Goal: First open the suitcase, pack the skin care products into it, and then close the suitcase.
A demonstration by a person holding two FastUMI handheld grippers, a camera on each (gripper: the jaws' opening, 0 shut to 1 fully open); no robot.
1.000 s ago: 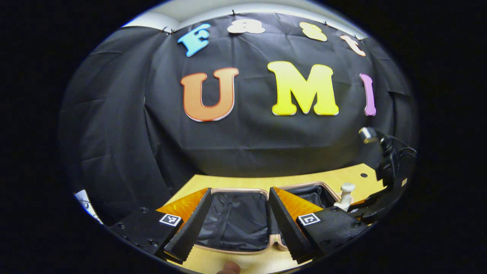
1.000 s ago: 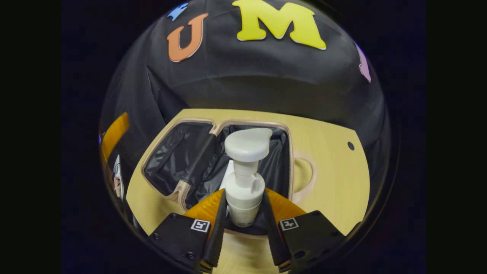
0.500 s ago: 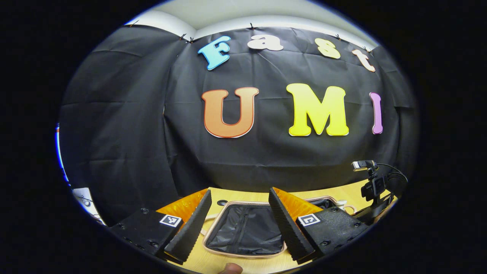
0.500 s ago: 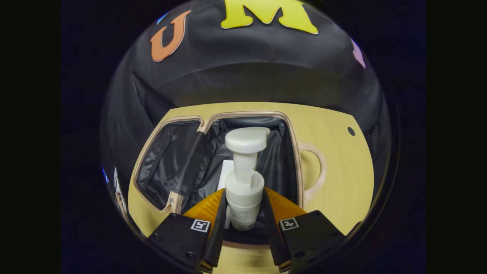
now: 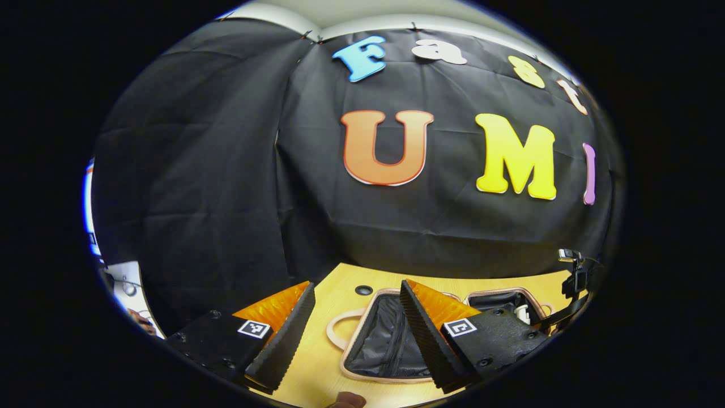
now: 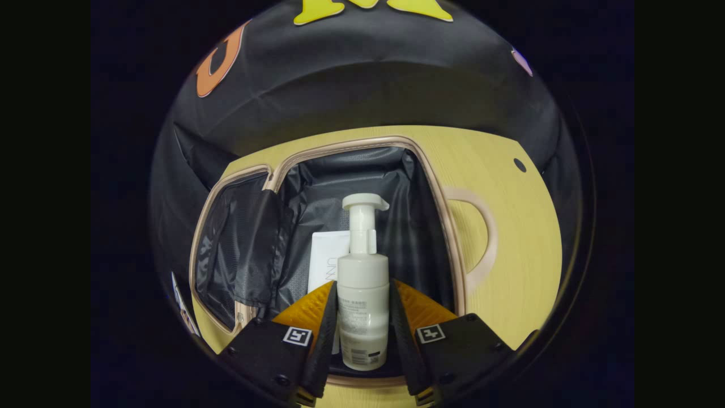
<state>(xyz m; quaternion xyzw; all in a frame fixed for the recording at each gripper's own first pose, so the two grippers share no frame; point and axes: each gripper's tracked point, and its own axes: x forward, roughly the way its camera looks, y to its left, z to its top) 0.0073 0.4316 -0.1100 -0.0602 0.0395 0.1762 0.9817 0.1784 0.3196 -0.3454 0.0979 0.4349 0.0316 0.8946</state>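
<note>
The open suitcase lies flat on the wooden table, its pale rim framing two halves lined in black. In the right gripper view my right gripper is shut on a white pump bottle, held upright-looking over the right half of the case. A flat white box lies on the lining just left of the bottle. In the left gripper view my left gripper stands open with nothing between its fingers, hovering near the suitcase. Far to the right there, the right gripper and bottle top are small.
The suitcase handle sticks out on the right over the table. A round hole marks the tabletop near the back corner. A fingertip peeks in at the bottom of the left gripper view. Black cloth walls close the back.
The right gripper has tipped down and brought the pump bottle lower into the suitcase's right half. The left gripper has swung away to the left, so the case sits farther right in its view.
</note>
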